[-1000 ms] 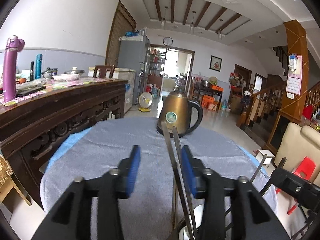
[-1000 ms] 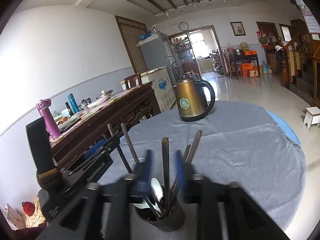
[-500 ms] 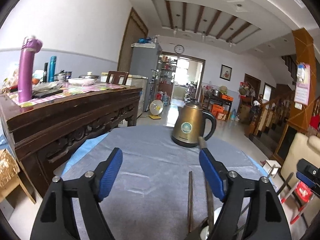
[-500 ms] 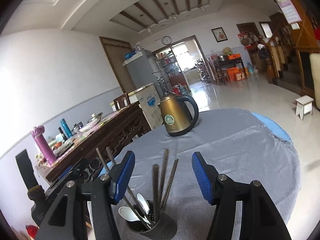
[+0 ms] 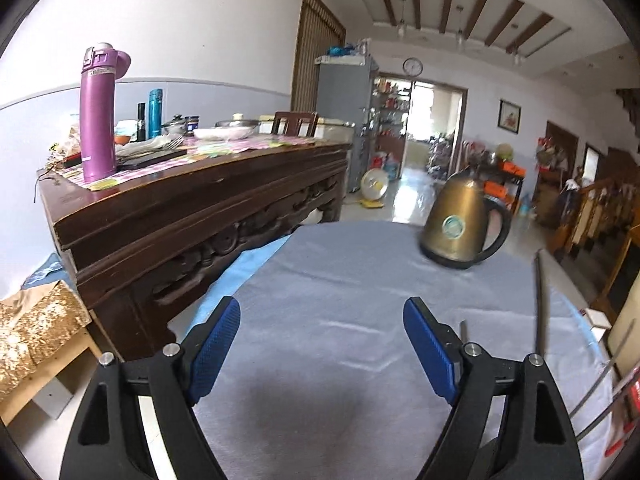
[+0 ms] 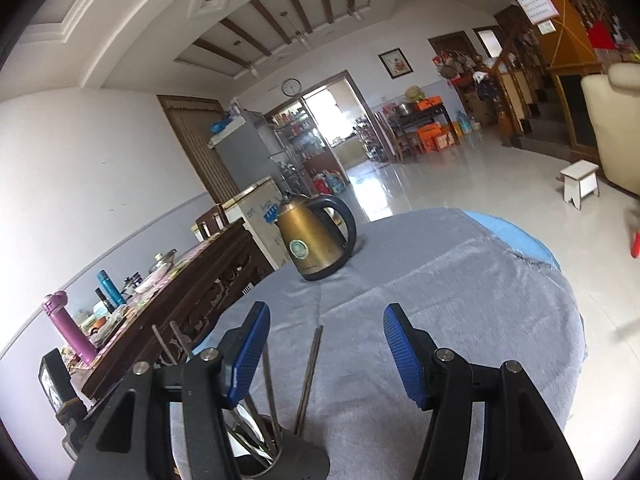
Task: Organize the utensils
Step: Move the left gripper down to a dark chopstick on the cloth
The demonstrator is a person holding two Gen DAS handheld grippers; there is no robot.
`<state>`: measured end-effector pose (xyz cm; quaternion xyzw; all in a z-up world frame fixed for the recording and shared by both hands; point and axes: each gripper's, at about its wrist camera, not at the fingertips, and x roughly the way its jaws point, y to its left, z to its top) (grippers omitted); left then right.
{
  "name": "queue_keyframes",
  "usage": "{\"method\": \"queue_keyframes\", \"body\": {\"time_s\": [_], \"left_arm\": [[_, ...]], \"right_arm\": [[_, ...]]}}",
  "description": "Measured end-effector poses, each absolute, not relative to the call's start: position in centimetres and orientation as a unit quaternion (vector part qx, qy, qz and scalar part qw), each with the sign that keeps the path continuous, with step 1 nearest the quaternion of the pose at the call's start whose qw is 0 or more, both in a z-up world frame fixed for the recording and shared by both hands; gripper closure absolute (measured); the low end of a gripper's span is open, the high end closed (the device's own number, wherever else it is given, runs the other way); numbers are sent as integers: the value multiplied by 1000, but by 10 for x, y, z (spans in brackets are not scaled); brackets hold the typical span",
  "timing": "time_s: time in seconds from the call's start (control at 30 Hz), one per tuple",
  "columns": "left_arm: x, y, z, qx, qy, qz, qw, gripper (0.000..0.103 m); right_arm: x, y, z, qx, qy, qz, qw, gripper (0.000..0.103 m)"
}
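A dark utensil holder [image 6: 296, 456] stands on the grey cloth at the bottom of the right wrist view, with chopsticks [image 6: 308, 376] and spoons [image 6: 248, 428] upright in it. My right gripper [image 6: 326, 354] is open and empty just above and behind the holder. My left gripper [image 5: 322, 346] is open and empty over bare cloth. In the left wrist view chopstick tips [image 5: 539, 304] rise at the right, behind the right finger. The left gripper's body shows at the right wrist view's lower left edge [image 6: 56, 388].
A bronze electric kettle [image 5: 460, 226] stands on the far side of the round table [image 5: 340, 280]; it also shows in the right wrist view [image 6: 316, 244]. A carved dark wood sideboard [image 5: 192, 208] with a purple bottle [image 5: 98, 116] stands close on the left.
Both grippers opened wide, let go of the chopsticks in the holder and lifted away. The left gripper has swung left, so the holder has left its view.
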<state>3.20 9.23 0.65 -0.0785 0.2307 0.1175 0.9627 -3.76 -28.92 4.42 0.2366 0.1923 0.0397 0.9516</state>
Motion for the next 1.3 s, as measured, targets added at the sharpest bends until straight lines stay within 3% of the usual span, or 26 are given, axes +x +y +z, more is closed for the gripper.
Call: {"method": "queue_keyframes", "body": {"time_s": [1.3], "left_arm": [[79, 94, -48, -41, 347, 139, 926, 19]], "right_arm": [[31, -307, -51, 301, 349, 9, 888, 41]]}}
